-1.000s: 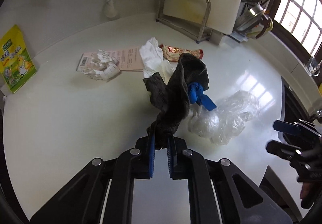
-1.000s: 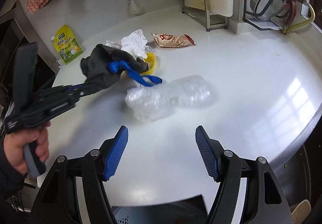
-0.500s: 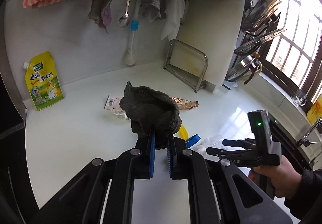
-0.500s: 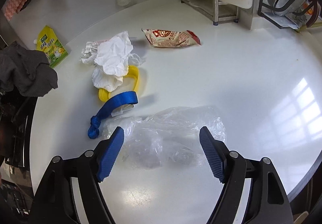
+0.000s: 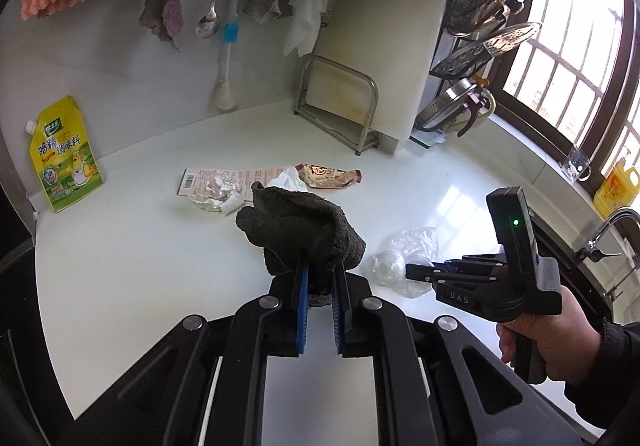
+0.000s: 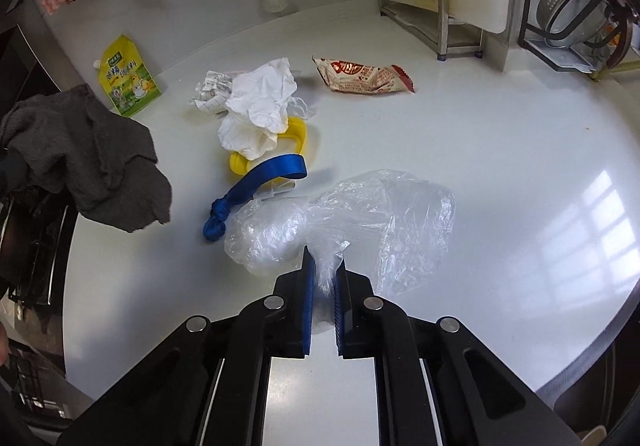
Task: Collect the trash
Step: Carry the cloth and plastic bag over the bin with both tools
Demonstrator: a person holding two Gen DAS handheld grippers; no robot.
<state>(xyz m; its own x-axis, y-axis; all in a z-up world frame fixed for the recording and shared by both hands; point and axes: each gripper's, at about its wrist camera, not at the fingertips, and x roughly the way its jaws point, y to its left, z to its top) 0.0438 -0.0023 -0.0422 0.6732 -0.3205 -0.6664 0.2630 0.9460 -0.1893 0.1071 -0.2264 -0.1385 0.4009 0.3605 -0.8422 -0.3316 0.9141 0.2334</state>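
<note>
My left gripper (image 5: pixel 320 270) is shut on a dark grey cloth (image 5: pixel 300 230) and holds it above the white counter (image 5: pixel 140 266); the cloth also shows at the left of the right wrist view (image 6: pixel 88 153). My right gripper (image 6: pixel 324 266) is shut on a crumpled clear plastic bag (image 6: pixel 360 213) lying on the counter; the bag shows in the left wrist view (image 5: pixel 404 258) too. Beyond it lie a blue strap (image 6: pixel 256 185), a yellow lid (image 6: pixel 296 133), white crumpled tissue (image 6: pixel 260 101), a red-and-gold snack wrapper (image 6: pixel 360 75) and a printed paper slip (image 5: pixel 224 177).
A yellow seasoning pouch (image 5: pixel 64 161) leans on the back wall. A cutting board in a metal rack (image 5: pixel 360 85) and a dish rack with pans (image 5: pixel 480 45) stand at the back right. Cloths, a spoon and a brush (image 5: pixel 228 57) hang on the wall. A stove edge (image 6: pixel 32 246) is left.
My left gripper lifted the cloth up and away to the left, uncovering the blue strap and yellow lid. My right gripper moved forward to the plastic bag and shut on it.
</note>
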